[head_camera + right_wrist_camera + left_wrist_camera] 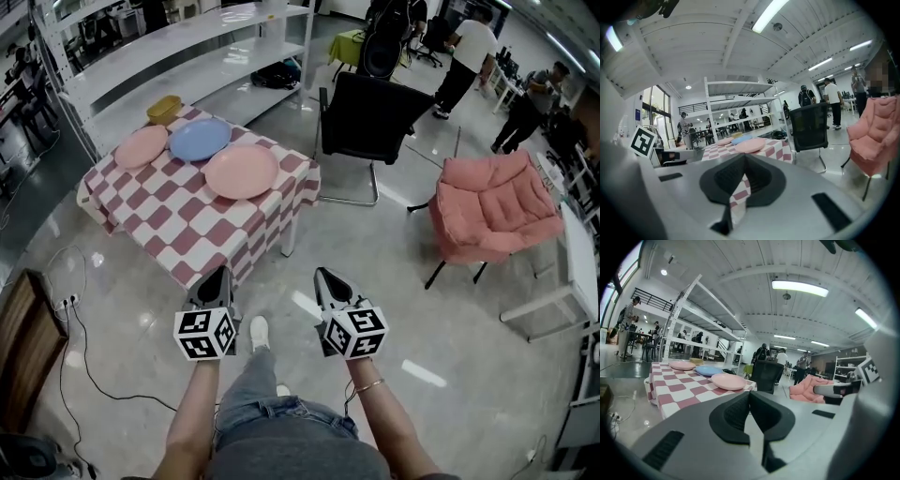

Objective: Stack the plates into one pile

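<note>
Three plates lie apart on a table with a red-and-white checked cloth (159, 220): a small pink plate (141, 146), a blue plate (200, 139) and a larger pink plate (242, 172). Both grippers hang over the floor, short of the table's near corner, pointing toward it. My left gripper (221, 270) is shut and empty. My right gripper (323, 273) is also shut, its tips together, holding nothing. The left gripper view shows the small pink plate (682, 365), the blue plate (710, 371) and the larger pink plate (728, 381) beyond the left gripper (749, 393). The right gripper (744, 156) faces the larger pink plate (751, 145).
A yellow bowl (164, 109) sits at the table's far edge. White shelving (178, 47) stands behind the table. A black chair (373, 117) is to its right, a pink armchair (495, 206) farther right. Cables (84, 337) and a wooden cabinet (23, 347) are at the left.
</note>
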The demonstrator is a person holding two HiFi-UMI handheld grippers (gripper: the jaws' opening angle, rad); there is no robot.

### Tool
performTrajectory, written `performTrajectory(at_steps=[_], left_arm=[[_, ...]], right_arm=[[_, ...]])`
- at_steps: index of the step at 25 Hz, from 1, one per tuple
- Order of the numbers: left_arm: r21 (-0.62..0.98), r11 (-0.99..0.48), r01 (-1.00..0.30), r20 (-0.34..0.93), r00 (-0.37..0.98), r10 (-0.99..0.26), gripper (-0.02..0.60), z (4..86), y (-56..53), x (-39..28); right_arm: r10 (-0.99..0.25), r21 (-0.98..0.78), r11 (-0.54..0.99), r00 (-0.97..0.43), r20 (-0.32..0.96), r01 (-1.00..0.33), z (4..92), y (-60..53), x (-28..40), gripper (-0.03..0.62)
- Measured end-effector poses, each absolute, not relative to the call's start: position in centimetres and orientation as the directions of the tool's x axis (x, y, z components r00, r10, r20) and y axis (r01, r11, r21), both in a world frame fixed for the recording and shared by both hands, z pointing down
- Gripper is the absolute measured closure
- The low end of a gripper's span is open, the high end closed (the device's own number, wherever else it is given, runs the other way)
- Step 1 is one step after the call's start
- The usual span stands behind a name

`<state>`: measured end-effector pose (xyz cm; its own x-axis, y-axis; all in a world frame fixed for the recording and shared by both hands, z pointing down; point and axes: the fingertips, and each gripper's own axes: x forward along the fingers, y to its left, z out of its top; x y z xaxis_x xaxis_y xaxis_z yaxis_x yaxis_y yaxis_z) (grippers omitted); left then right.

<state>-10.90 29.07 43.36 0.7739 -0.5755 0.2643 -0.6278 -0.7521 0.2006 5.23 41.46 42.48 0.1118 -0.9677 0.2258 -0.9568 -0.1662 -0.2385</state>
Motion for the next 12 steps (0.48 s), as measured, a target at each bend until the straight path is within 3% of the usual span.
performTrajectory(at_steps=[12], left_arm=[[0.167,-0.714,-0.680,0.323,0.722,-0.612,0.565,45.1,16.0,-7.5]], right_arm=[[-0.963,-0.241,-0.127,0.062,0.262,-0.962,43.3,28.1,9.2,0.585]])
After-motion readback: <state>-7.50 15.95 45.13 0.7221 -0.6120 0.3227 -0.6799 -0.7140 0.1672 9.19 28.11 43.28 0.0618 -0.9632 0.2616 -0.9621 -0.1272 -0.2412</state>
